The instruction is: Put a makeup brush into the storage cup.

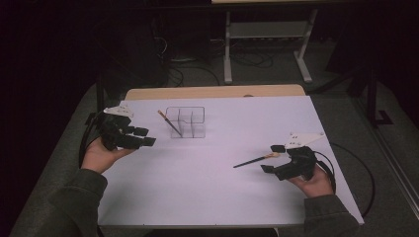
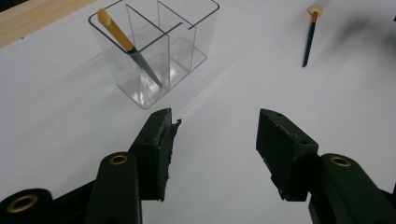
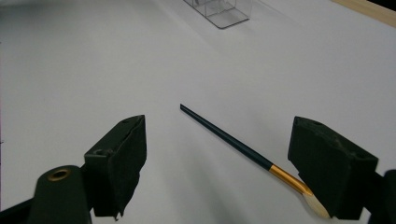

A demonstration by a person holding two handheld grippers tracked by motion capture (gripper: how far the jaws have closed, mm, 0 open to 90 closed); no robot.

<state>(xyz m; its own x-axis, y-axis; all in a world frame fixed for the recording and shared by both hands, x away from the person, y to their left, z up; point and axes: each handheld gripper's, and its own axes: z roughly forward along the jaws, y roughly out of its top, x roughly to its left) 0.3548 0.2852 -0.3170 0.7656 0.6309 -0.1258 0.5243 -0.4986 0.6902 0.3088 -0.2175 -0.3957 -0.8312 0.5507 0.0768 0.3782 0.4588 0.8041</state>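
High view: the left gripper (image 1: 141, 137) is spread at centre left; the right gripper (image 1: 272, 158), spread, flanks a brush (image 1: 254, 160) lying lower right. Left gripper view: another brush (image 2: 128, 46) leans inside the clear organizer (image 2: 191, 35), upper left. Right gripper view: the lying brush's gold end sits beside the right-hand jaw, lower right.

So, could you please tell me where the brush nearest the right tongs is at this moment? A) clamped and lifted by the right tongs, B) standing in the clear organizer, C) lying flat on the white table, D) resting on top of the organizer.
C: the brush lies flat on the white table between the open right tongs, unclamped.
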